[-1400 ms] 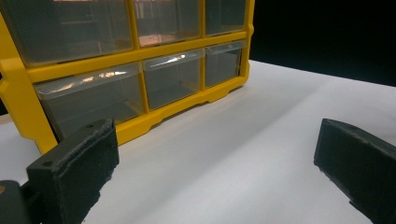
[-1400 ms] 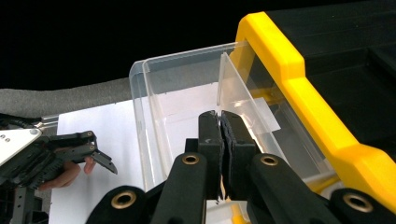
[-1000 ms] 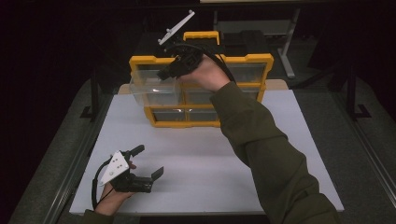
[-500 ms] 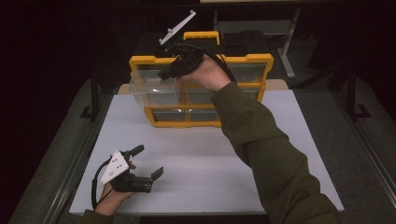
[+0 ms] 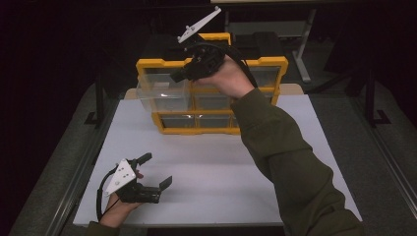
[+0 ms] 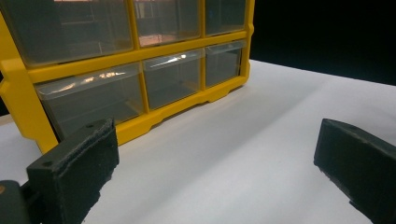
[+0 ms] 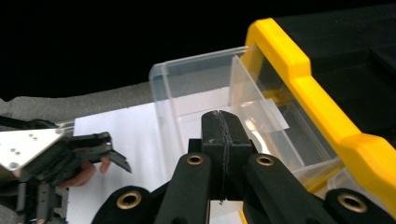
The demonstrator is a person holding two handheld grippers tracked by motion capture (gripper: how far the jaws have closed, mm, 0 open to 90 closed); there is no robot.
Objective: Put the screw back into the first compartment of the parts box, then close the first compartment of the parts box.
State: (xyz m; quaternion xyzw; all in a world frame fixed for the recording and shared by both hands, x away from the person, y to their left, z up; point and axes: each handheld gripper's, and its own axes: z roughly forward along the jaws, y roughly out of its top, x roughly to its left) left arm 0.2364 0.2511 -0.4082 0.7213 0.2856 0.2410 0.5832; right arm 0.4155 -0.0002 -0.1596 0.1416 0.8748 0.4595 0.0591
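Item: clear drawer, pulled out of yellow cabinet. My right gripper jaws closed, empty; left gripper jaws wide, idle on counter. I'd push squarely, slowly

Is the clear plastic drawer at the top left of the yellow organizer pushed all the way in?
No, the clear plastic drawer sticks well out from the yellow organizer front.
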